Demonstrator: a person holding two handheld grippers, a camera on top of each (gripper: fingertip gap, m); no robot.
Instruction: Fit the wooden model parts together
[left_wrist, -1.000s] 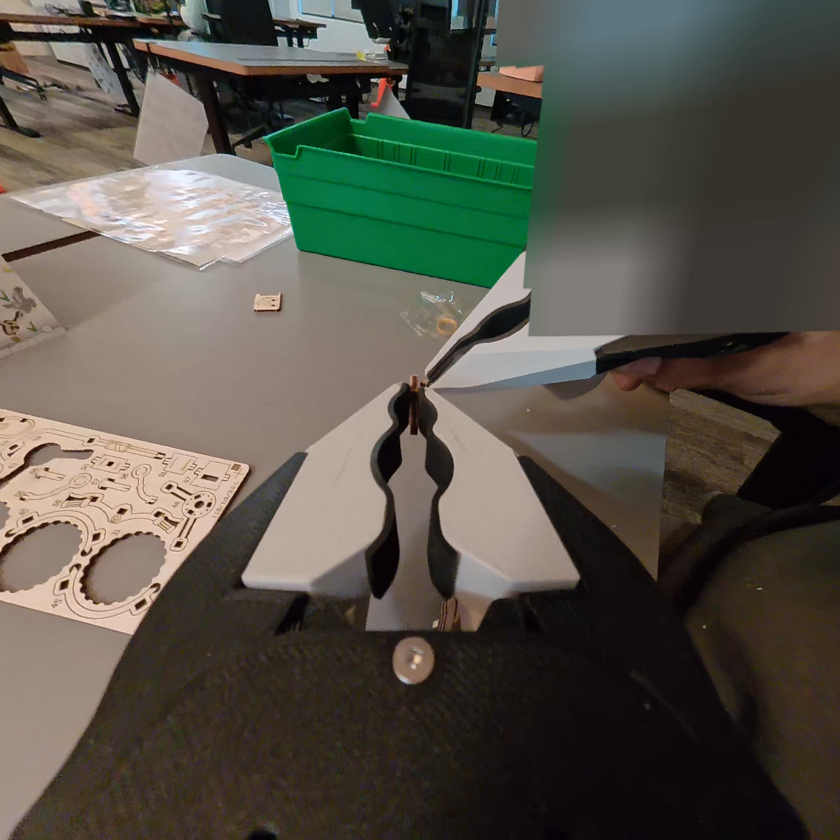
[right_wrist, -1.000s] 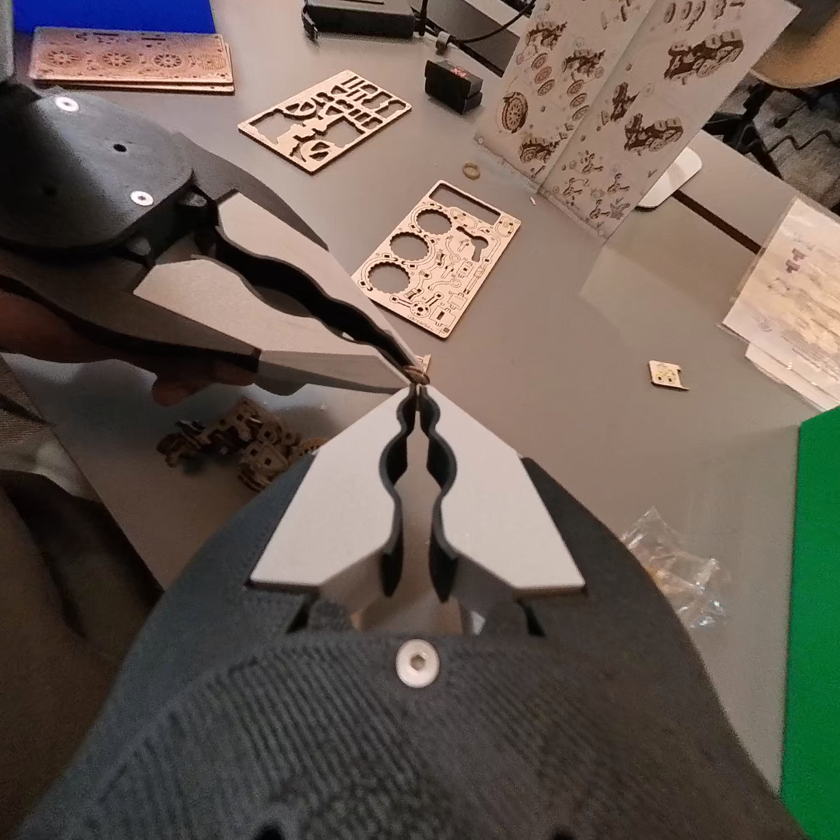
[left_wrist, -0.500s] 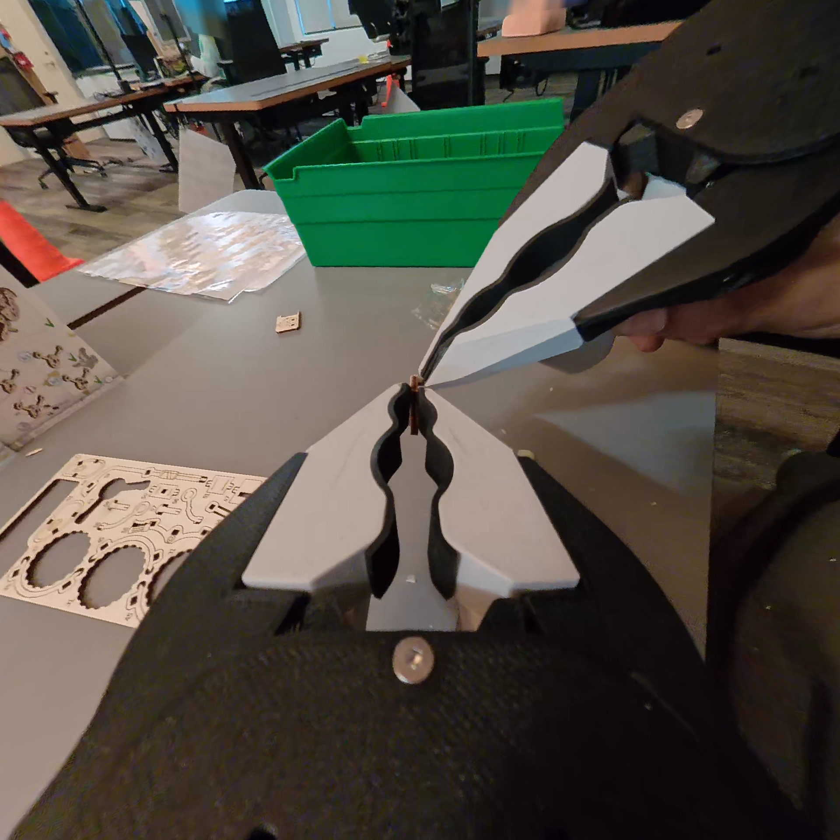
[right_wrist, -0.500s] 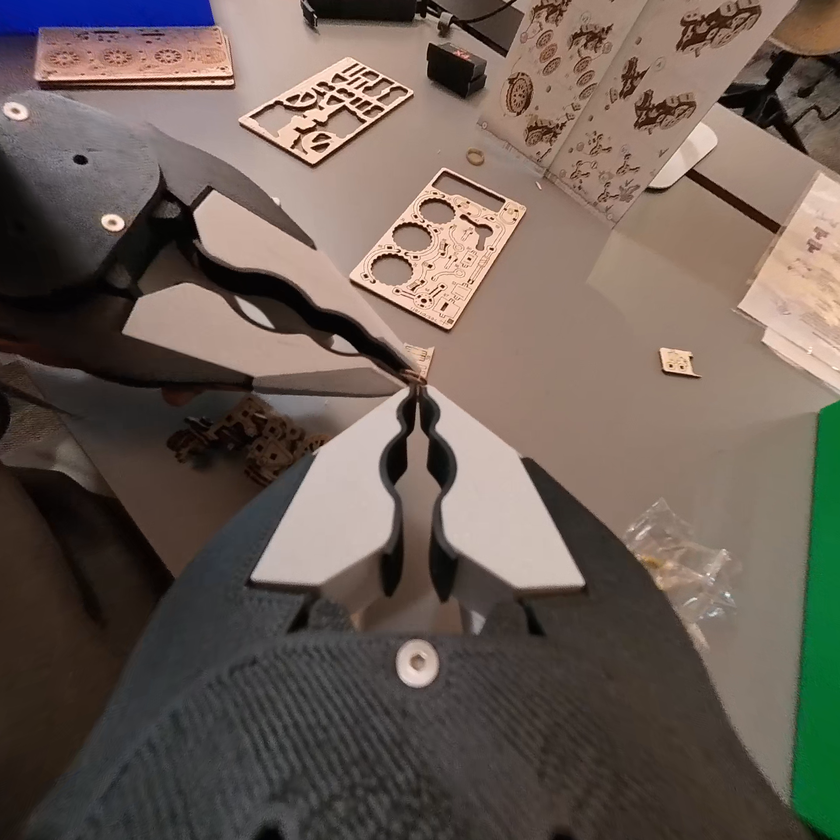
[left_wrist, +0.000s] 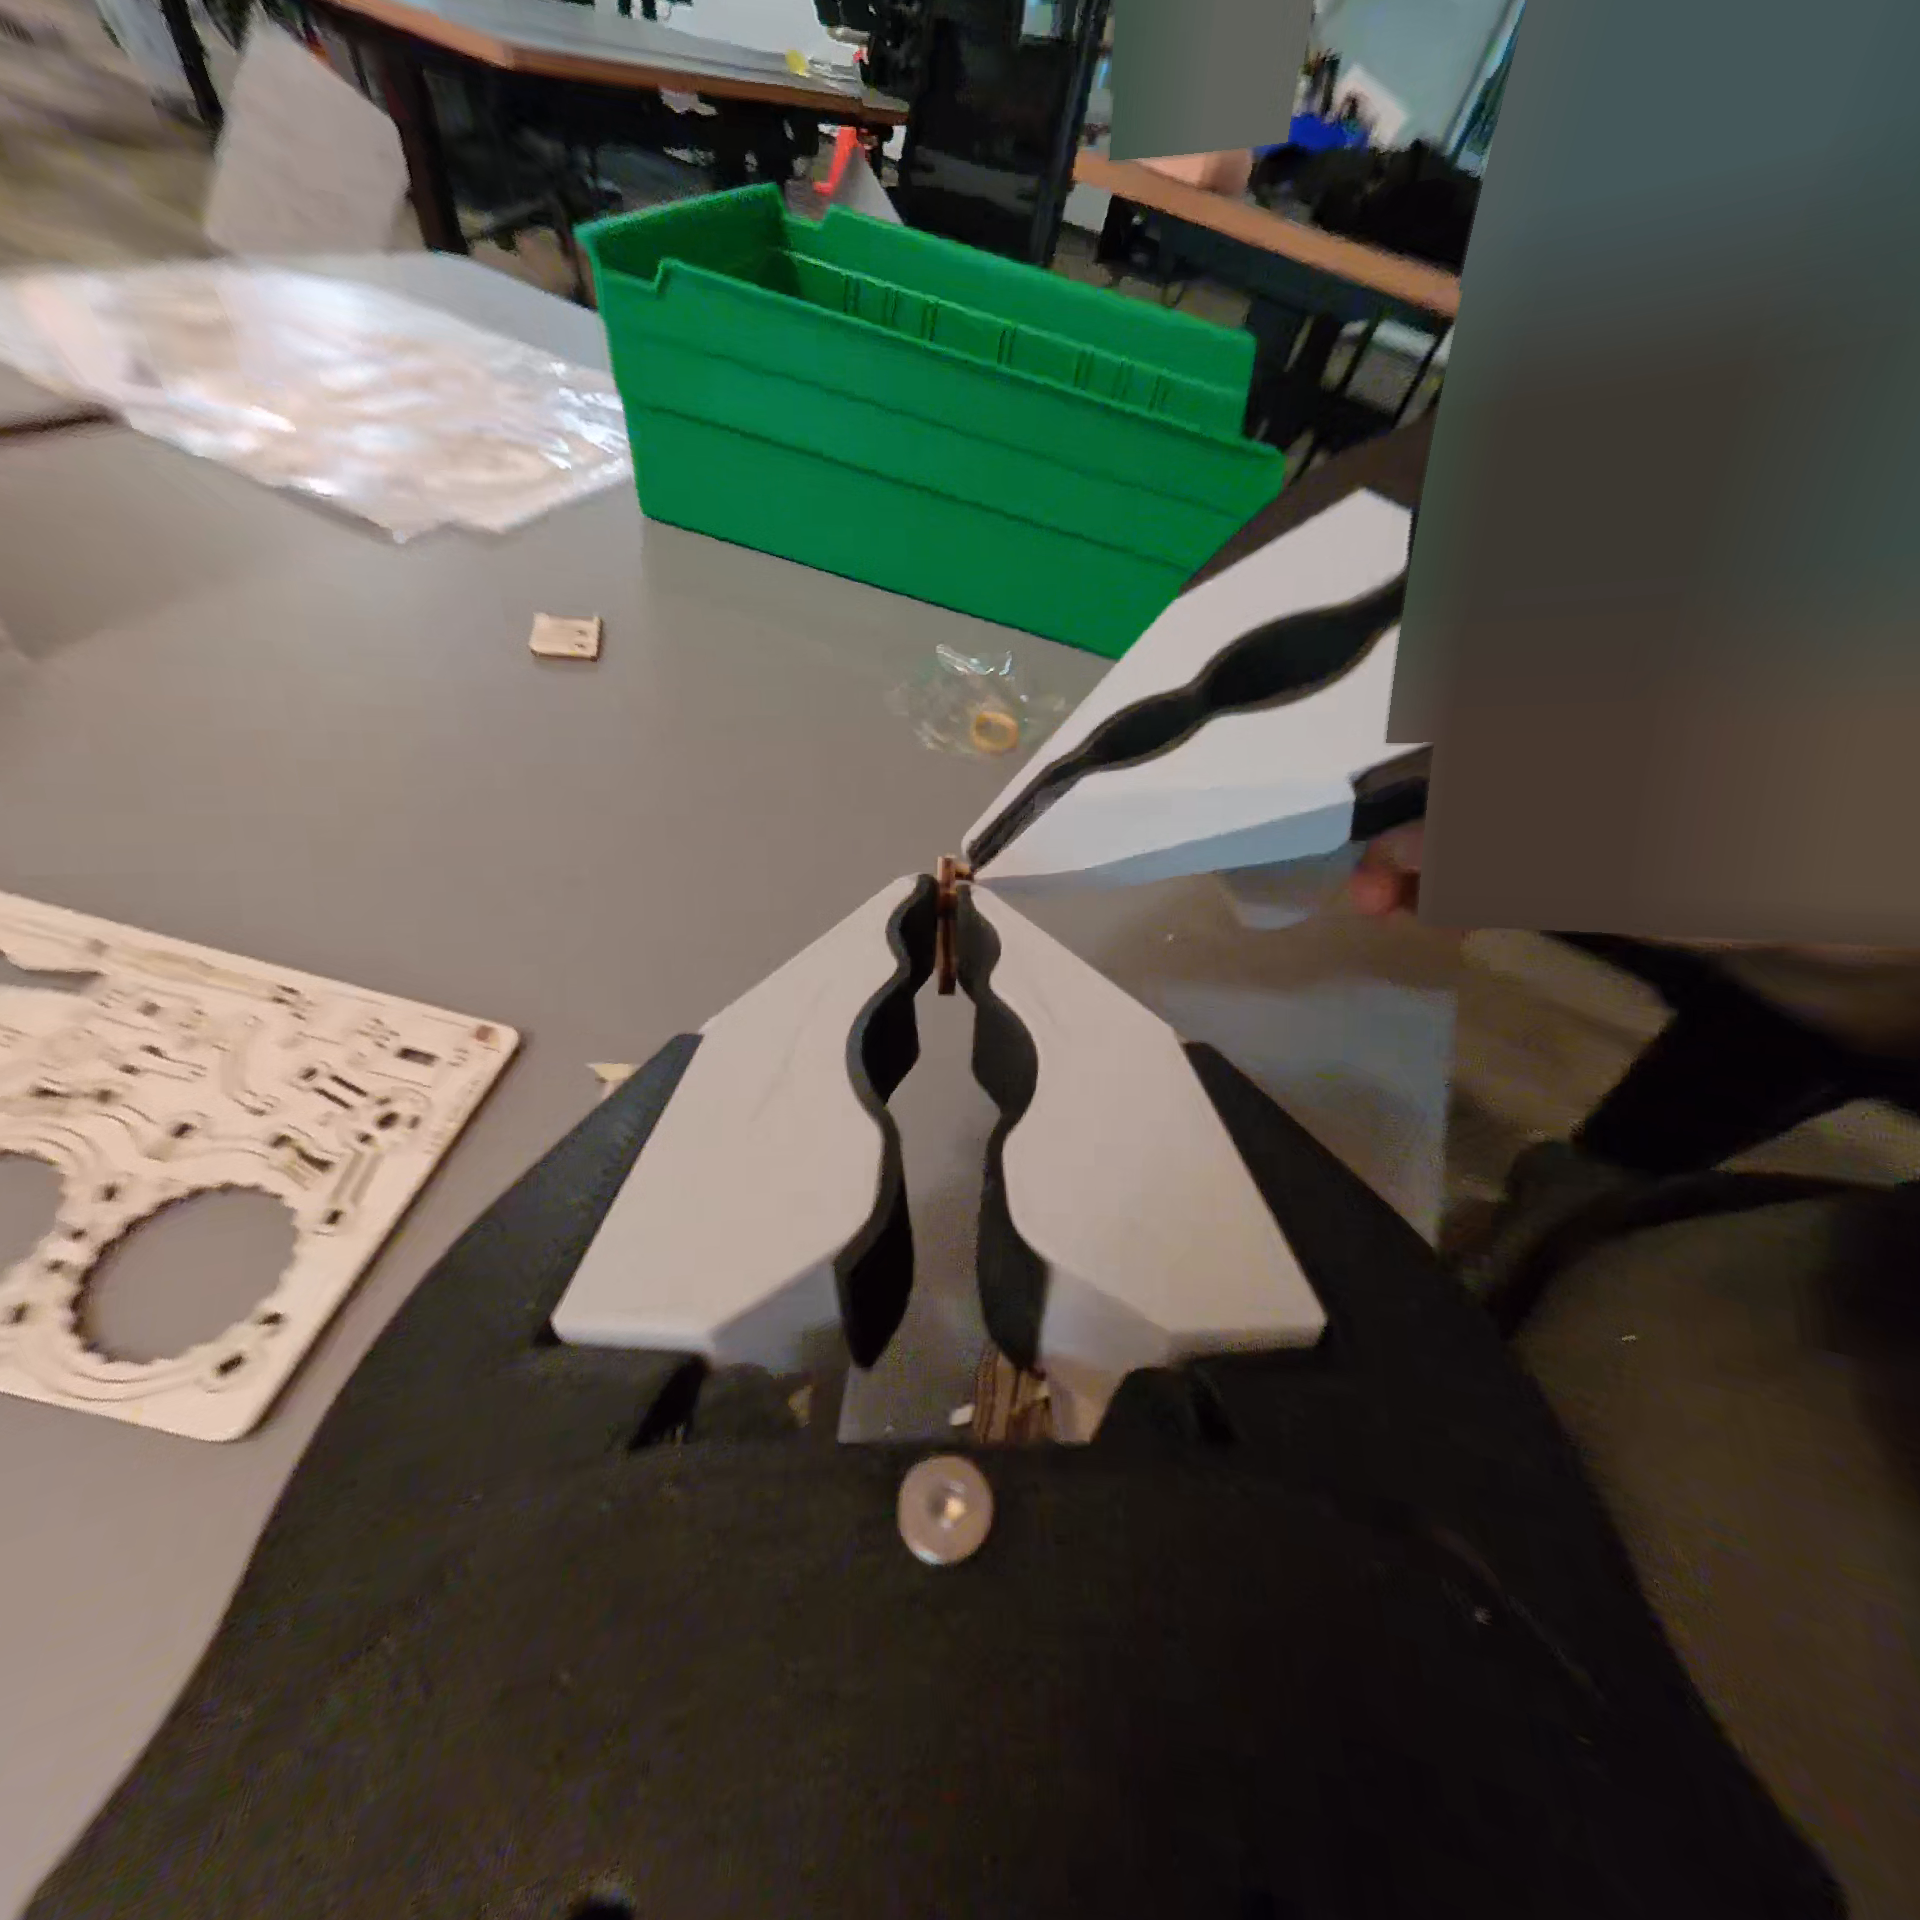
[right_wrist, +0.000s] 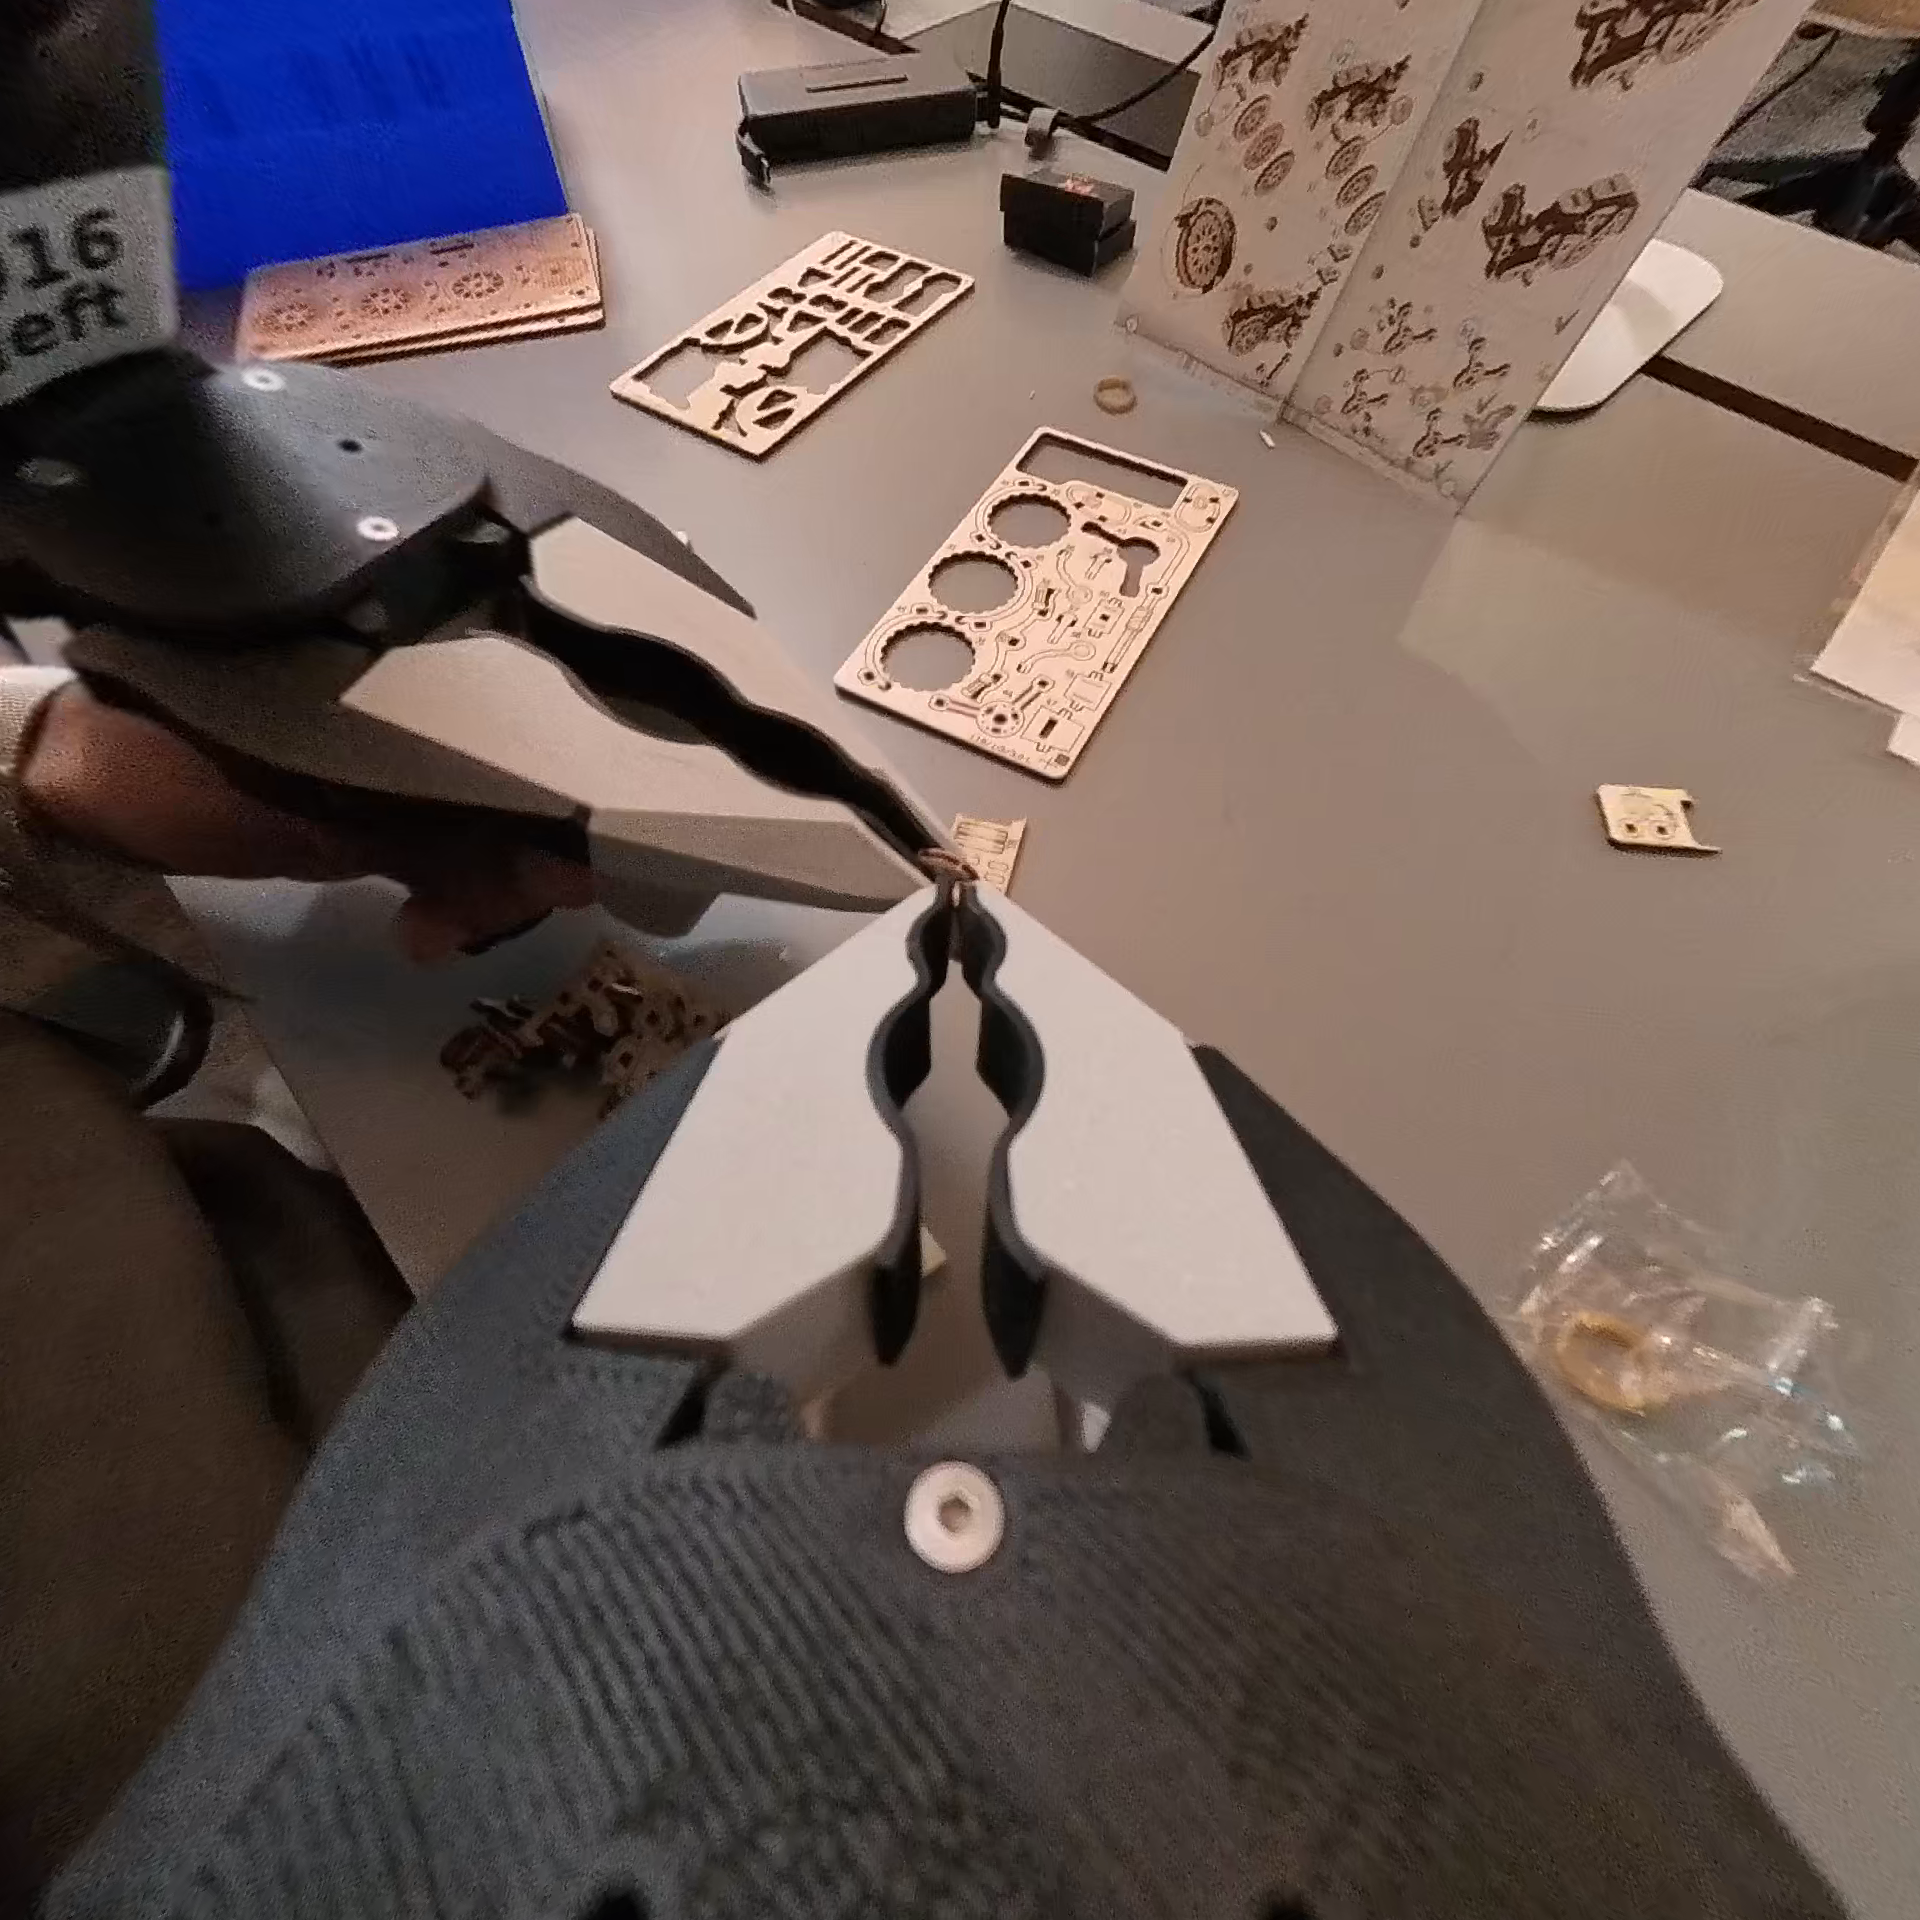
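Note:
My left gripper is shut on a thin brown wooden part held edge-on between its tips. My right gripper comes in from the right and meets it tip to tip, above the grey table. In the right wrist view my right gripper is shut on a small wooden part, which touches the tips of the left gripper coming in from the left. The joint between the two parts is too small to make out.
A green bin and plastic sheets lie behind. A punched wooden sheet, another sheet, a folded booklet, loose small wooden pieces, a pile of dark parts and a plastic bag lie on the table. The grippers are tip to tip, or close to it.
Both grippers stay shut and tip to tip. The right gripper, tilted up steeply half a second ago, has swung back down to a flatter angle, and both views have shifted slightly.

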